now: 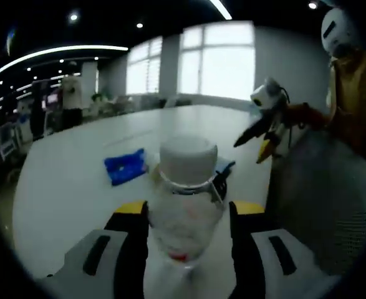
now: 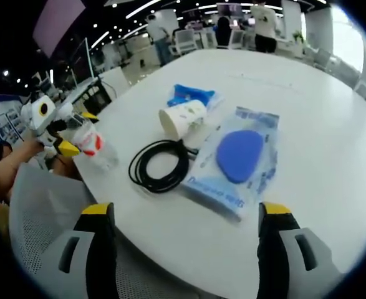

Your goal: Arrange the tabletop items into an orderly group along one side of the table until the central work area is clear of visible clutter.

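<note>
While the left gripper [image 1: 186, 221] clenches a clear bottle [image 1: 184, 205] over the table's near edge, the right gripper [image 2: 186, 215] hovers with jaws released; just past that edge lies a black cable coil [image 2: 159, 164], touching a blue packet [image 2: 235, 161]; farther in, a tipped paper cup [image 2: 183, 118] on the white table [image 2: 313, 99].

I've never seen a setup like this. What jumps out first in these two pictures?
In the left gripper view, a clear bottle with a white cap sits clamped between the left tongs, right up against the camera. In the right gripper view, the white table holds a small cluster: a coiled black cable, a paper cup lying on its side, and a clear packet with a blue pad inside, beyond the open right tongs.
</note>
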Demonstrator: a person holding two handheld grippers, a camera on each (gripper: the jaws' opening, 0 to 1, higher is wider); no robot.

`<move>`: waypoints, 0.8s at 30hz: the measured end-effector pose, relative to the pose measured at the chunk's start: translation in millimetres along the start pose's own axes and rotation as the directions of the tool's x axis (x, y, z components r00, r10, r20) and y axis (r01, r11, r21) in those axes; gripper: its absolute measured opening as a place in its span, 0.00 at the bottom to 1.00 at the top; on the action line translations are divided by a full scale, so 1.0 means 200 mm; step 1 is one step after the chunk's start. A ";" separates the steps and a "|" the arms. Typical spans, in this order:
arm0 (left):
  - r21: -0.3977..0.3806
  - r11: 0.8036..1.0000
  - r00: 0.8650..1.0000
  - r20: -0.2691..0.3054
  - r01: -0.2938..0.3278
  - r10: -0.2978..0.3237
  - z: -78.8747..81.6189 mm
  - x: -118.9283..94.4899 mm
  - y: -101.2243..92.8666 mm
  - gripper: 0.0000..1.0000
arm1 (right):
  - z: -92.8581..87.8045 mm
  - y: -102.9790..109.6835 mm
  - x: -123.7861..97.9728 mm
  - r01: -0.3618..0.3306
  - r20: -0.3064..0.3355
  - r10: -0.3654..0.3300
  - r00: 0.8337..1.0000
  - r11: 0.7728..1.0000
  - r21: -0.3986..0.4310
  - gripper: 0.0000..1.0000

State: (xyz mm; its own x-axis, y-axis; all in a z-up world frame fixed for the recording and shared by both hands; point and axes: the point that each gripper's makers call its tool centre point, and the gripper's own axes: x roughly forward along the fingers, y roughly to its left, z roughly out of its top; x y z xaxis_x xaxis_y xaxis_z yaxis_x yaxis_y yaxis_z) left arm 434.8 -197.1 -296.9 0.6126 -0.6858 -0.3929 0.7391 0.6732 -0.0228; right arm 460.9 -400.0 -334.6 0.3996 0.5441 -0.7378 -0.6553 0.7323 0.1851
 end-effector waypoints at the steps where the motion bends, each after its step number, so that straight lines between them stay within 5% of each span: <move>1: -0.010 1.000 1.000 0.007 -0.001 0.001 0.01 0.00 0.00 0.49 | 0.00 0.00 0.00 0.000 -0.002 0.000 1.000 1.000 0.000 0.94; 9: -0.011 1.000 1.000 0.002 -0.023 0.023 0.01 0.01 0.02 0.45 | -0.01 0.00 0.00 0.000 -0.012 0.000 1.000 1.000 -0.002 0.94; 24: -0.084 0.982 0.985 0.027 -0.169 0.172 0.03 0.03 0.11 0.43 | -0.02 0.01 0.00 -0.012 -0.020 0.012 1.000 1.000 -0.001 0.92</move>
State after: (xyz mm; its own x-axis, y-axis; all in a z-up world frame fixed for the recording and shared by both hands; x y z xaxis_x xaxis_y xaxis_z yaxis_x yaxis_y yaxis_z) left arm 456.5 -187.4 -294.9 0.7376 -0.5672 -0.3663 0.5989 0.8001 -0.0330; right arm 457.0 -399.4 -337.4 0.3788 0.5450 -0.7480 -0.6612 0.7249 0.1934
